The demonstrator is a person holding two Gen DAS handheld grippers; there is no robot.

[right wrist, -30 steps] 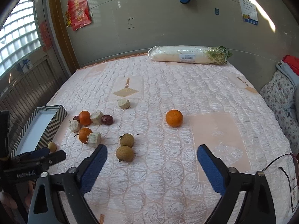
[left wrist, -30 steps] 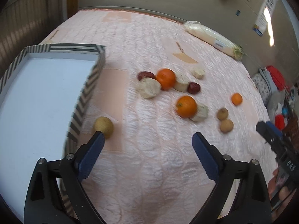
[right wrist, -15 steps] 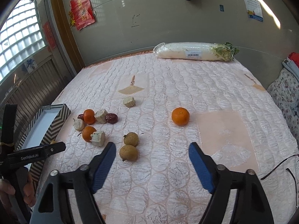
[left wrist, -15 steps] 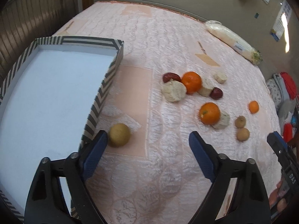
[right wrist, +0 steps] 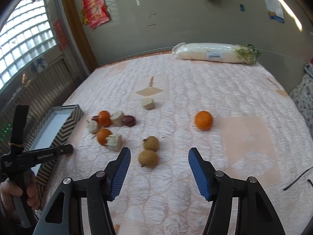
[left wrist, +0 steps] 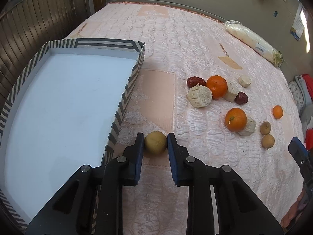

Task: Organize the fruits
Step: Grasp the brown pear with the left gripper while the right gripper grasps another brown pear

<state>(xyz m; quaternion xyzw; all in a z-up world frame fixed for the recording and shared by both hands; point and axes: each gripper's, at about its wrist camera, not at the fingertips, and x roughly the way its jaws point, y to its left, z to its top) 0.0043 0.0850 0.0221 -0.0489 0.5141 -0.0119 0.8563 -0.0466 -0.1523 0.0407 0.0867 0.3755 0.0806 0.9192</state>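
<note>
My left gripper [left wrist: 155,140] is shut on a small tan longan [left wrist: 156,142] that rests on the pink quilt beside the striped box [left wrist: 125,96], whose white inside is bare. My right gripper [right wrist: 158,157] is open, its pads on either side of and just short of two more longans [right wrist: 148,157] [right wrist: 151,143]. Oranges [left wrist: 216,86] [left wrist: 235,119] [right wrist: 203,120], red dates [left wrist: 195,81] [left wrist: 241,98] and pale chunks [left wrist: 200,98] lie scattered on the quilt. The left gripper also shows in the right wrist view [right wrist: 68,149].
A wrapped white radish [right wrist: 215,53] lies at the far edge by the wall. Clothes are piled off the right side [left wrist: 305,90]. A wooden panel wall [left wrist: 29,29] stands behind the box. A black cable [right wrist: 297,180] lies at the right.
My left gripper moved forward and closed on the longan beside the box. My right gripper narrowed and advanced toward the two longans.
</note>
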